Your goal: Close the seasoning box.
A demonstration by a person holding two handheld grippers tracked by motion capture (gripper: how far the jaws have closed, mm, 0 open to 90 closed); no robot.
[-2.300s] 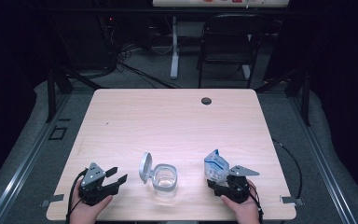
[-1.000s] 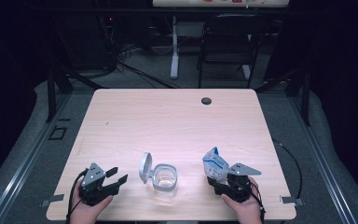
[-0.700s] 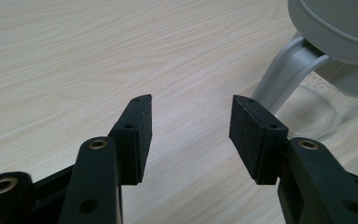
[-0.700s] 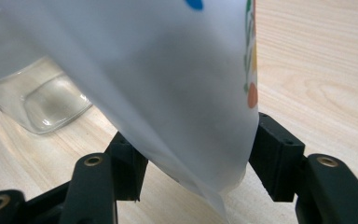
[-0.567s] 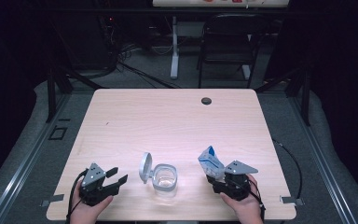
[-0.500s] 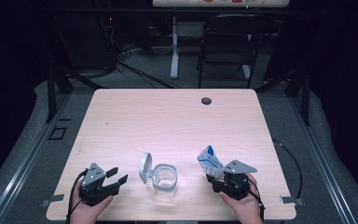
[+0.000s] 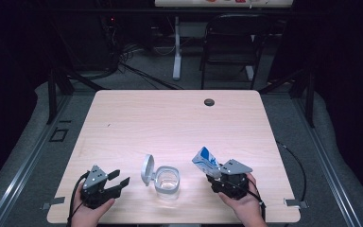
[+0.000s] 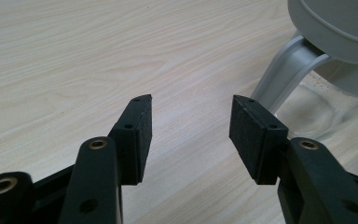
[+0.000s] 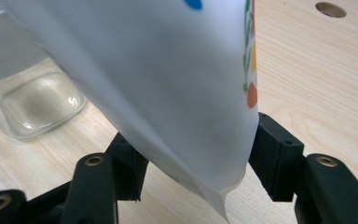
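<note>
The white plastic pouch with blue print and coloured dots [image 7: 205, 159] sits clamped between the jaws of the right gripper [image 7: 217, 174], tilted toward the clear square plastic container [image 7: 167, 179] with its grey hinged lid [image 7: 146, 169] standing open, close to the near edge of the pale wooden table [image 7: 170, 118]. The far half lies bare up to a dark round hole [image 7: 209, 101]. The right gripper view reveals orange, green and yellow dots. The left gripper [image 7: 116, 182] gapes wide and empty, near the near left corner.

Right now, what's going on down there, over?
Right gripper clamped on a blue-and-white pouch, tilted toward the clear container. Left gripper open, empty. Container lid flipped open. Nothing between pouch and container.
</note>
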